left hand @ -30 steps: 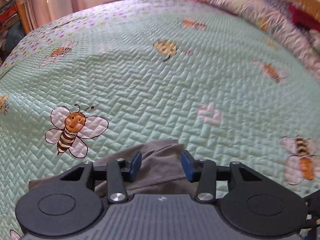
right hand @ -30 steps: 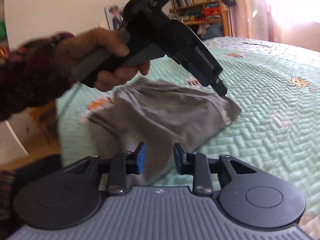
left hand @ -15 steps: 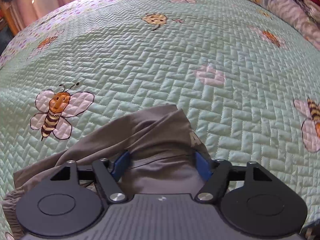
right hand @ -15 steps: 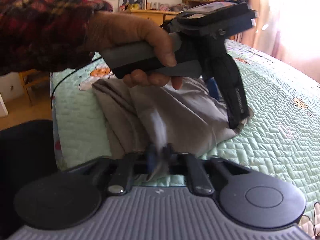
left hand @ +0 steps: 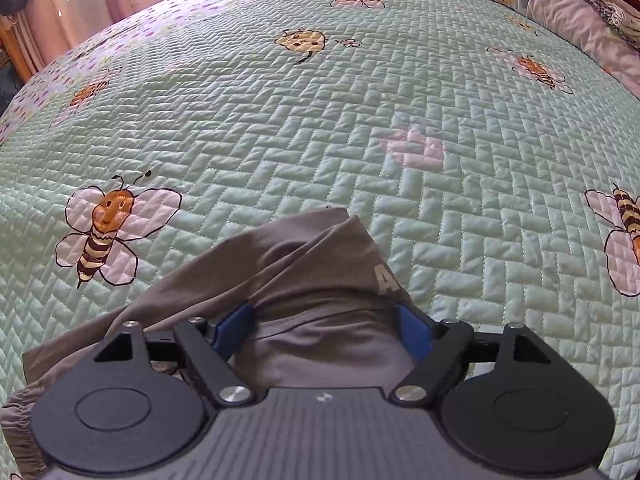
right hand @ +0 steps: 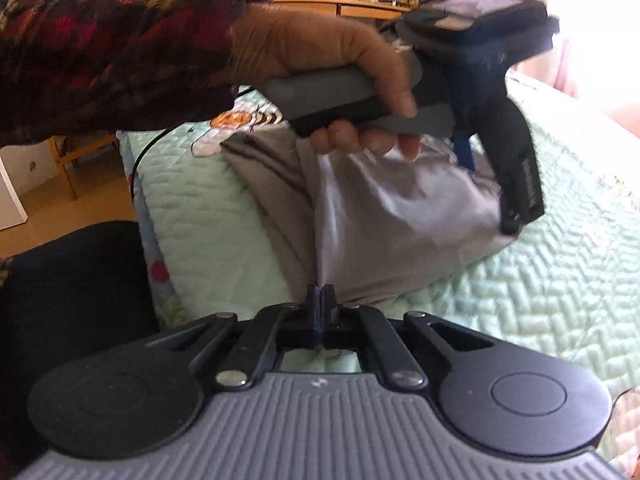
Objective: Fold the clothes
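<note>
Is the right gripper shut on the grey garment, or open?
Shut on it. In the right wrist view the right gripper has its blue pads together, pinching a taut ridge of the grey garment that rises off the quilt.

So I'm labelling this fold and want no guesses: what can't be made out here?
- Grey garment: near part hidden by the left gripper body, left wrist view.
- Its print: cut off by a fold.
- Cloth at the right gripper: blurred, right wrist view.
</note>
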